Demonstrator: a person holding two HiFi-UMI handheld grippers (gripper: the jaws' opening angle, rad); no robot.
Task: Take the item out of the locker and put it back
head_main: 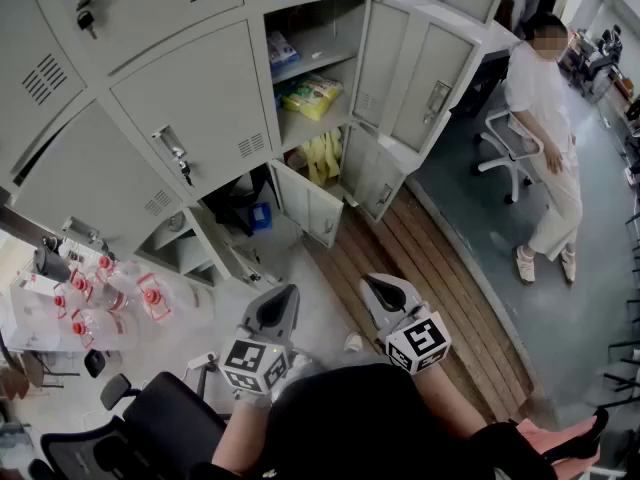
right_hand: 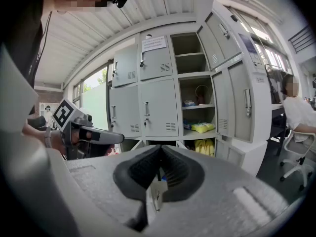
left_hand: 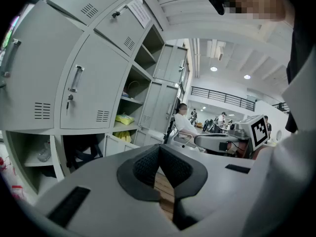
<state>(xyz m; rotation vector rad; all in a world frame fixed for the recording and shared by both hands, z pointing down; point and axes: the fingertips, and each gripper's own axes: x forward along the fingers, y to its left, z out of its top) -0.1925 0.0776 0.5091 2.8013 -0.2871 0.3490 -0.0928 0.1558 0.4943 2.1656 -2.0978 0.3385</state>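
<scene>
The grey locker bank (head_main: 190,118) has one open column. On its shelves lie a yellow-green bag (head_main: 312,95), a snack packet (head_main: 282,50) above it and a yellow item (head_main: 322,156) below. The bag also shows in the left gripper view (left_hand: 124,118) and the right gripper view (right_hand: 202,127). My left gripper (head_main: 280,303) and right gripper (head_main: 382,288) hover side by side well short of the lockers, near my body. Both are shut with nothing between the pads, as seen in their own views (left_hand: 159,149) (right_hand: 161,149).
Open locker doors (head_main: 415,73) swing out to the right, and a low door (head_main: 310,206) hangs open near the floor. A person (head_main: 545,138) sits on a white chair at right. A table with red-capped bottles (head_main: 100,298) stands at left, and a black office chair (head_main: 150,418) is beside me.
</scene>
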